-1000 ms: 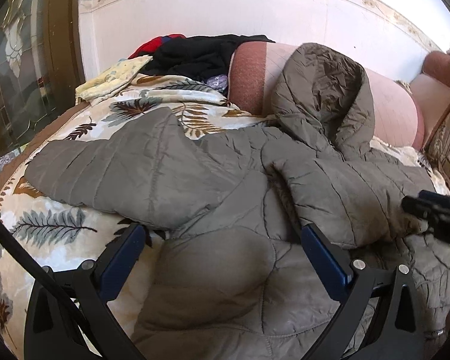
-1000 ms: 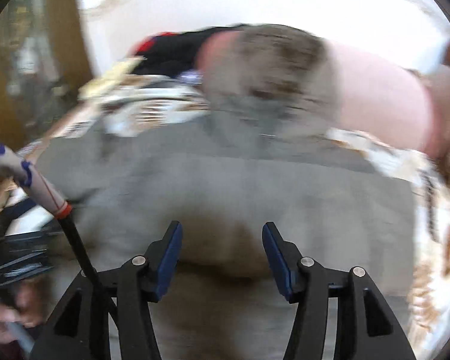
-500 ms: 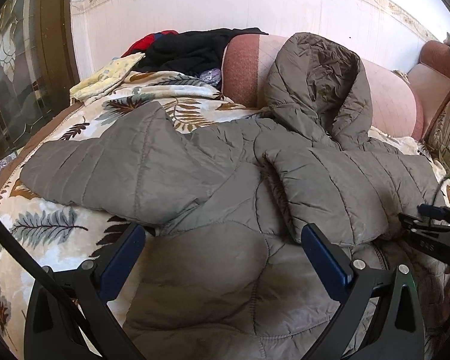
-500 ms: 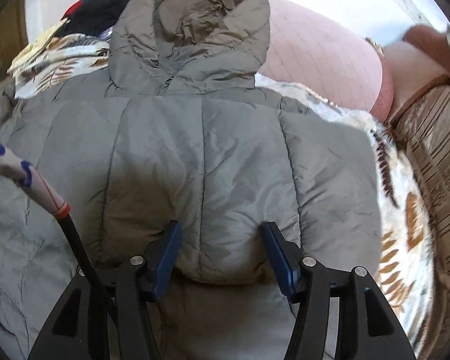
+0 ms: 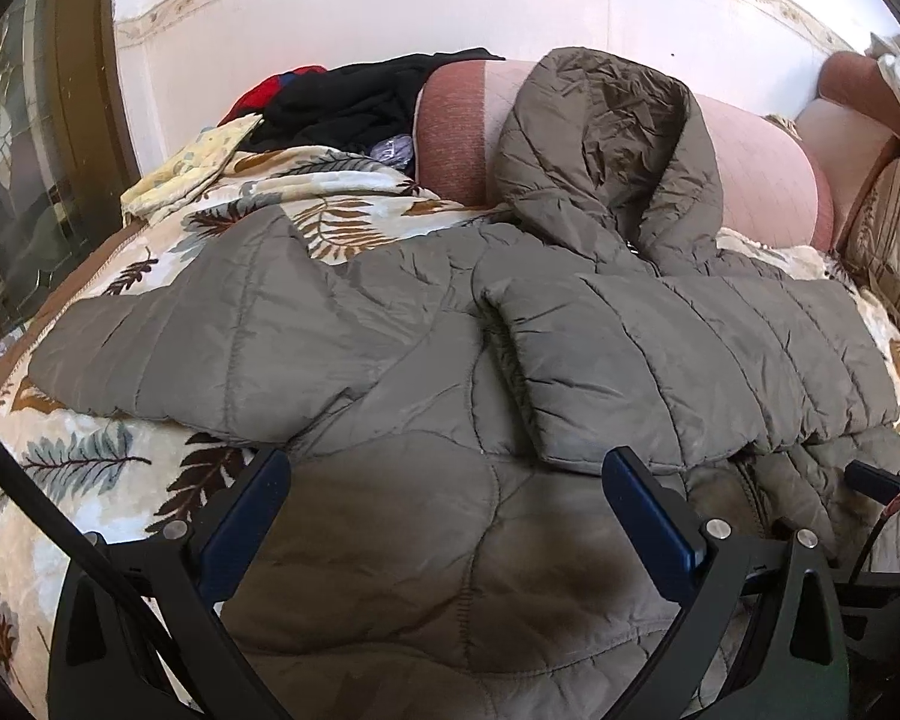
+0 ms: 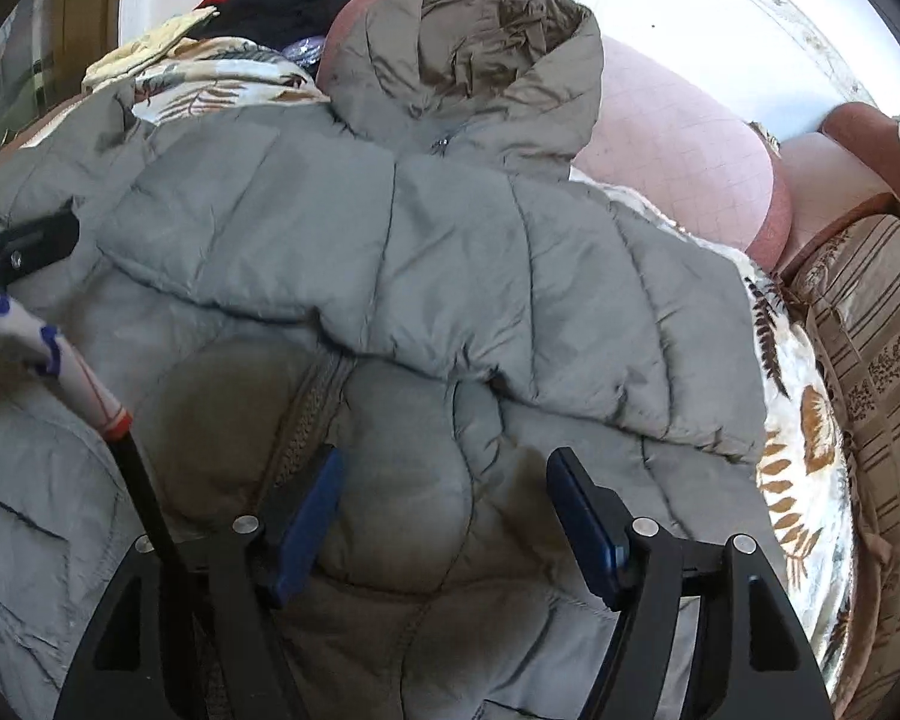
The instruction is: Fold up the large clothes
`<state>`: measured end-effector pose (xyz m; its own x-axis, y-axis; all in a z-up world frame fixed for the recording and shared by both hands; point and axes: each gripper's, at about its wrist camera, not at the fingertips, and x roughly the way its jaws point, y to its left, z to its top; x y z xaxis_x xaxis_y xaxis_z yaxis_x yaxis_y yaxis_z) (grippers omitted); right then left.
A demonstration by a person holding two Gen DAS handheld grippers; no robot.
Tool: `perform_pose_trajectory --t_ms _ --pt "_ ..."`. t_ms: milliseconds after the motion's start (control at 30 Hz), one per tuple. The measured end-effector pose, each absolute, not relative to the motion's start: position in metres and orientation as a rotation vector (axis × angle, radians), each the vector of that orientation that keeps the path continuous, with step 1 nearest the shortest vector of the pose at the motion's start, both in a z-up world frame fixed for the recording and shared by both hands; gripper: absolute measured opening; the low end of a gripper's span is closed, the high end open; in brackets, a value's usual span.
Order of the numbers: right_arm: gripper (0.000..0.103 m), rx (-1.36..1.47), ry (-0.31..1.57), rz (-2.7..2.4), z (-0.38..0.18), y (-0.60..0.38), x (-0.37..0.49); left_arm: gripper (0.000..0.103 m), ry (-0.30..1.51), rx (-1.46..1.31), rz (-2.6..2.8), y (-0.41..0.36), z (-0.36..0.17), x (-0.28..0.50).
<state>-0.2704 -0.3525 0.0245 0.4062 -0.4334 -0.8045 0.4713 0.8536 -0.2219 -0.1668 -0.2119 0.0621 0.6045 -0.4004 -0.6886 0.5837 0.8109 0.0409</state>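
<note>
Underneath, a leaf-print blanket (image 5: 90, 462) covers the bed beside a white wall (image 5: 360, 18); both hand-held grippers gape over the jacket (image 6: 426, 252).

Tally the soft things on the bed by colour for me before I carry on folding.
Grey-olive: 1, hooded jacket
Black: 1, garment heap
Red: 1, cloth behind it
Pale yellow: 1, cloth
Pink: 1, bolster
Leaf-print: 1, blanket
Total: 6

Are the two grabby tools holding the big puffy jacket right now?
No. Both stand open above the grey jacket: the left tool grips nothing, and the right tool has just been opening, its pads clear of the fabric.
</note>
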Motion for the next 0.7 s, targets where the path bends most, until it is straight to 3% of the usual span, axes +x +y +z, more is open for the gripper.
perform_pose_trajectory --t_ms 467,700 --pt "0.079 0.105 0.966 -0.520 0.025 -0.356 -0.284 0.103 0.797 0.249 -0.525 -0.244 0.074 -0.157" --pt "0.081 0.127 0.960 -0.492 0.027 -0.357 -0.290 0.103 0.950 0.397 -0.450 -0.282 0.029 -0.142"
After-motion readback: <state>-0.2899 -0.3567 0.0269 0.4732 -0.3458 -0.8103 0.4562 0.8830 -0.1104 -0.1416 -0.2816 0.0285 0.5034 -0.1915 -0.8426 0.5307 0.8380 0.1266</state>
